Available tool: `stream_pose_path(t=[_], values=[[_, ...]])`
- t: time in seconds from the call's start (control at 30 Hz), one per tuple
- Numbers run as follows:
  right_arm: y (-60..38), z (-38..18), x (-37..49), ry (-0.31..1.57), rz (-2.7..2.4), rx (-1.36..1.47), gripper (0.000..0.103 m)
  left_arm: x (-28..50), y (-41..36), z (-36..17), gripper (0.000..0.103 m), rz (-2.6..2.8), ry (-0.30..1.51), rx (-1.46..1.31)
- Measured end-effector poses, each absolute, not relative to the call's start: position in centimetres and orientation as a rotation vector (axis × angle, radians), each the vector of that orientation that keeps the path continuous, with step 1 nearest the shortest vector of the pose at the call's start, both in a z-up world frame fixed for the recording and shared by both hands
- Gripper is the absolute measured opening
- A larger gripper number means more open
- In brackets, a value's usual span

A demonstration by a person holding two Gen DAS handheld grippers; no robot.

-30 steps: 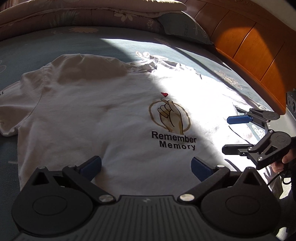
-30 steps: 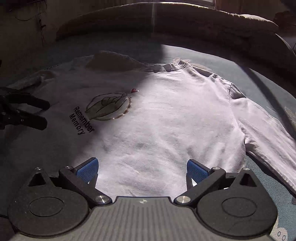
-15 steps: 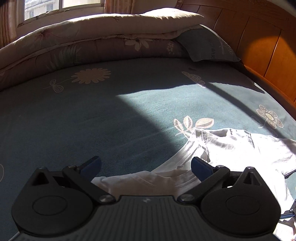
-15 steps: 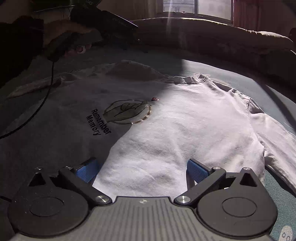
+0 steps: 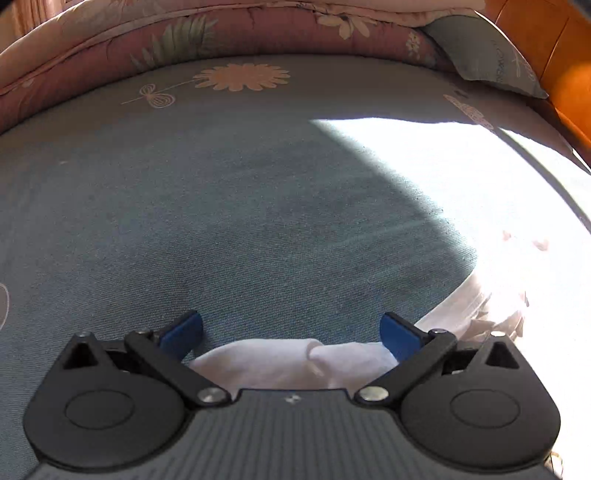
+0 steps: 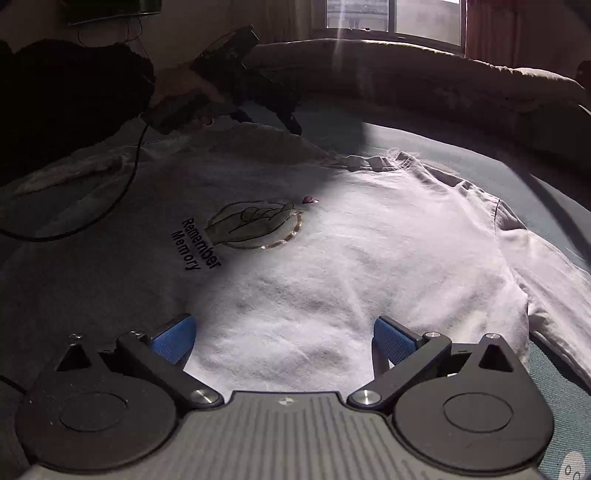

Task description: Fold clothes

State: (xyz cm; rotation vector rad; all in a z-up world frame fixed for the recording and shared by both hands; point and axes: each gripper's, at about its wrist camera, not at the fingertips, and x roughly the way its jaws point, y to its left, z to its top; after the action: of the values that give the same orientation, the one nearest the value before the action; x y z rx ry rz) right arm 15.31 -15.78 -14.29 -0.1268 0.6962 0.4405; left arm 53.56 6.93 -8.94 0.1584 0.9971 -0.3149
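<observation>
A white T-shirt (image 6: 332, 258) lies spread flat, print side up, on the teal bed sheet (image 5: 258, 206), half in sunlight and half in shadow; its shaded left part is hard to read, and the sleeve on the right runs out of the right wrist view. The right gripper (image 6: 282, 338) hangs low over the shirt's lower part with its blue fingers (image 6: 391, 338) spread wide and nothing between them. In the left wrist view the left gripper (image 5: 291, 332) also has its fingers (image 5: 183, 332) spread apart, with a bunched white fold of the shirt (image 5: 295, 363) lying between them; whether either pad touches the cloth cannot be told, as the gripper's body hides the rest. Sun glare washes out the shirt to the right. A rolled floral quilt (image 5: 184, 33) lies along the far edge, and a wooden headboard (image 5: 554, 48) is cut off at the corner.
</observation>
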Motion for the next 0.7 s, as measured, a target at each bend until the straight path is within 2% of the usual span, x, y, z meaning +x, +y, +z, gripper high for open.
stream_pose_path(t=[0.47,0.7], values=[[-15.6,-14.3,15.3,0.693,0.424,-0.125,0.103,40.1,5.7,-8.3,0.102,-0.452,0.958,0.316],[-15.6,-14.4,15.3,0.69,0.42,-0.123,0.103,40.3,4.9,-7.6,0.102,-0.569,0.938,0.283]])
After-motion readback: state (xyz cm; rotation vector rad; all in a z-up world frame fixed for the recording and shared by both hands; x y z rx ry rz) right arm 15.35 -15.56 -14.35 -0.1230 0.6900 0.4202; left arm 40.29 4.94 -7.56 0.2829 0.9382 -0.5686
